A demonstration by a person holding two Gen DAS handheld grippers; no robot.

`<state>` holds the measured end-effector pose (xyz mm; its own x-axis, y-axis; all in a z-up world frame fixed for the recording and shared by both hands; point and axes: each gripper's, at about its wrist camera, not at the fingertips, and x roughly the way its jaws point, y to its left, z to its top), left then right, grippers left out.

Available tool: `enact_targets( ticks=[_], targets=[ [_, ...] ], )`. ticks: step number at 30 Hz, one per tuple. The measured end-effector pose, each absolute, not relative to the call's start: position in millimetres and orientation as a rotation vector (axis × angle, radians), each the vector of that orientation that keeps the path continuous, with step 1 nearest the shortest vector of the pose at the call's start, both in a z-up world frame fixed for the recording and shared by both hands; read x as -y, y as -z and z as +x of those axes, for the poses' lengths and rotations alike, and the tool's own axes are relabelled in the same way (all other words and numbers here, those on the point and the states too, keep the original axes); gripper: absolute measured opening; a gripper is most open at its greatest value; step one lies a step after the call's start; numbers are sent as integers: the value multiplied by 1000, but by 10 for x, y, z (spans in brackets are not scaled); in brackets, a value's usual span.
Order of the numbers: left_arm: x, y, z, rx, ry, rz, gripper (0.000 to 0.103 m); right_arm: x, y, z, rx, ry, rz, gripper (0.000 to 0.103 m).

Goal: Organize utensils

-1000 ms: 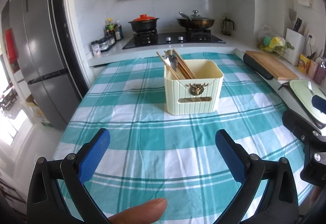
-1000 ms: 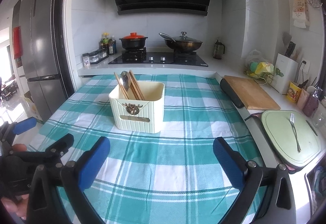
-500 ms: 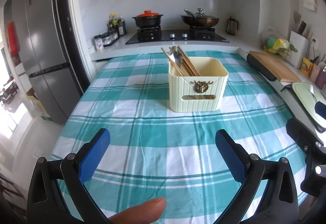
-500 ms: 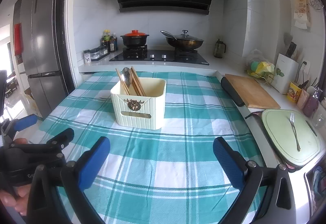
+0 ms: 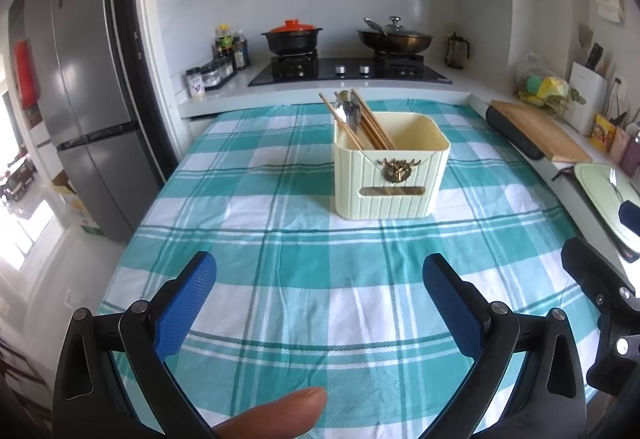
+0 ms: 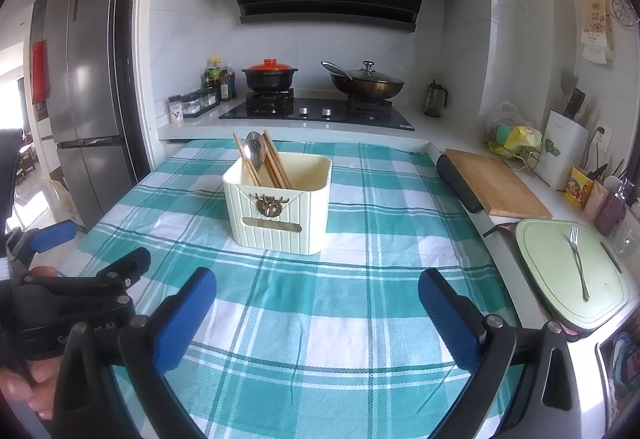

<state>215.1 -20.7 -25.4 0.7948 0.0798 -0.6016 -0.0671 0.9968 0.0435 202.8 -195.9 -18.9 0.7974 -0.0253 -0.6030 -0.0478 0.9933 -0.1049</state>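
A cream ribbed utensil box (image 5: 390, 177) (image 6: 280, 205) stands on the teal checked tablecloth (image 5: 280, 239). Wooden chopsticks (image 5: 370, 129) (image 6: 276, 163) and a metal spoon (image 5: 347, 110) (image 6: 253, 149) lean in its left side. A fork (image 6: 579, 263) lies on a pale green board (image 6: 560, 279) at the right, off the cloth. My left gripper (image 5: 318, 301) is open and empty, well short of the box. My right gripper (image 6: 318, 315) is open and empty too, near the table's front edge. The left gripper's body (image 6: 76, 291) shows at the lower left of the right wrist view.
A hob with a red-lidded pot (image 6: 270, 73) and a wok (image 6: 366, 83) sits behind the table. A wooden cutting board (image 6: 494, 183) lies on the right counter, with a knife block (image 6: 564, 147) beyond. A fridge (image 5: 80, 99) stands at the left. A fingertip (image 5: 276, 413) intrudes at the bottom.
Both grippers have drawn back and risen a little, so the box looks farther and more of the hood and wall shows. Both stay open and empty.
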Motion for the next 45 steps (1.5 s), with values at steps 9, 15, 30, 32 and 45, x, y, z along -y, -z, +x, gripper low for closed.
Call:
enact_targets(
  ticks=[9, 15, 30, 32, 45],
  targets=[
    [208, 248, 2155, -651, -78, 14, 103, 1954, 190, 2026, -648, -11, -117, 103],
    [203, 245, 2151, -649, -83, 19, 103, 1948, 184, 2023, -647, -11, -117, 103],
    [200, 239, 2147, -651, -80, 21, 103, 1957, 157, 2017, -643, -13, -120, 103],
    [201, 238, 2146, -651, -80, 21, 103, 1955, 162, 2016, -644, -13, -119, 103],
    [219, 218, 2144, -645, -68, 23, 103, 1979, 117, 2024, -635, -16, -119, 103]
  ],
)
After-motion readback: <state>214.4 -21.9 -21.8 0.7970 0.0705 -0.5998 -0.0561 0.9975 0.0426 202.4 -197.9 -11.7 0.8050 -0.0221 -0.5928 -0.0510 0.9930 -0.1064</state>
